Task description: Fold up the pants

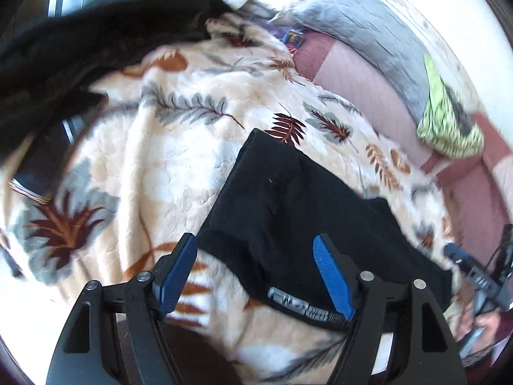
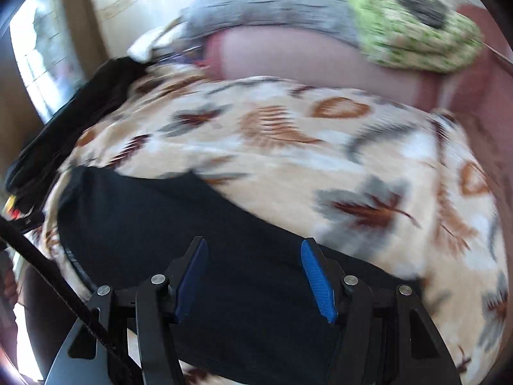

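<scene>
Black pants (image 1: 288, 211) lie folded on a cream blanket with a leaf print (image 1: 154, 147). A waistband with grey lettering (image 1: 304, 309) shows at their near edge. My left gripper (image 1: 256, 250) is open, hovering over the near left part of the pants, holding nothing. In the right wrist view the same pants (image 2: 160, 224) spread across the lower frame. My right gripper (image 2: 253, 256) is open just above them, empty. The right wrist view is blurred by motion. The right gripper also shows in the left wrist view (image 1: 474, 272) at the far right.
A heap of other black clothing (image 1: 80, 38) lies at the blanket's far left, also in the right wrist view (image 2: 80, 122). A grey pillow (image 1: 368, 29) and a green patterned cloth (image 1: 449, 122) lie on a pink sheet (image 1: 368, 77) at the back. A window (image 2: 35, 64) is on the left.
</scene>
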